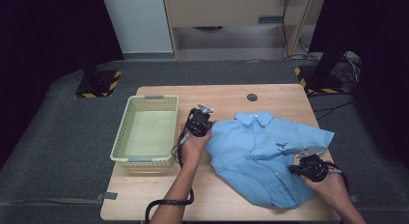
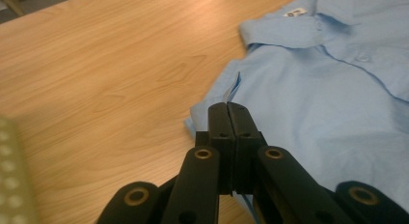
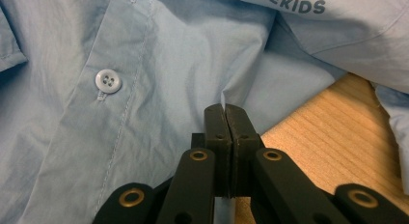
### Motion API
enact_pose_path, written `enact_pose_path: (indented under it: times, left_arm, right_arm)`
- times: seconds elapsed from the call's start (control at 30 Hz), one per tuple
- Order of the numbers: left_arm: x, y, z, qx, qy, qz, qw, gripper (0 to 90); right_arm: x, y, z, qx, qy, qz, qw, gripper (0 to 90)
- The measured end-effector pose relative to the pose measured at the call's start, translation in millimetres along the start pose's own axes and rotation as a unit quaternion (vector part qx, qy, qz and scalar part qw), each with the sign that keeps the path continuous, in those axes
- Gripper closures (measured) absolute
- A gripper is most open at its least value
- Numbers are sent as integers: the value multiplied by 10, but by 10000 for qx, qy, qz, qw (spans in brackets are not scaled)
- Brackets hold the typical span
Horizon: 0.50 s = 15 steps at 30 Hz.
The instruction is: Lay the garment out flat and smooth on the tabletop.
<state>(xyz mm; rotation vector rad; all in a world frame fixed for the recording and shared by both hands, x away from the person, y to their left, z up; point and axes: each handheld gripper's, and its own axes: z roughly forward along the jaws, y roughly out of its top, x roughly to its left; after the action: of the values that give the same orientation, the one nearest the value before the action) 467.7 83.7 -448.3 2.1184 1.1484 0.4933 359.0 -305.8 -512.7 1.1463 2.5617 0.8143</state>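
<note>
Claws [image 1: 205, 119] and [image 1: 295, 167] pinching light-blue cotton shirt [image 1: 263, 151] at nine and four o'clock; lift evenly, keeping cloth taut.

The yellow-green plastic basket [image 1: 146, 130] is taking up the left part of the wooden table [image 1: 270, 92], its walls blocking any low sideways pass there. The light blue shirt [image 1: 263, 154] is spreading over the right half. Between basket and shirt a narrow strip of bare wood is lying open. The far edge is staying free apart from a small dark round disc [image 1: 252, 97].
</note>
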Motion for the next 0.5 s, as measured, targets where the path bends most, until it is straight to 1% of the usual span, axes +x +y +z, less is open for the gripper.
enact_pose_path:
  times: [0.13, 0.2, 0.4, 0.47, 0.5]
  left_arm:
    - [115, -32, -68, -5, 100, -135, 9999, 900]
    - [150, -51, -80, 11, 142, -188, 9997, 900]
    - [168, -101, -59, 121, 245, -270, 9993, 899]
    - [148, -105, -57, 140, 300, -238, 9992, 844]
    - [138, -105, -57, 153, 318, -198, 9992, 846]
  right_arm:
    - [11, 1, -8, -7, -13, -2, 10000, 895]
    - [23, 2, -11, -20, -12, -6, 10000, 895]
    - [31, 3, -24, -70, 37, -11, 10000, 895]
    - [31, 2, -26, -90, 67, -5, 9999, 895]
    - [32, 2, -30, -97, 82, 0, 9999, 896]
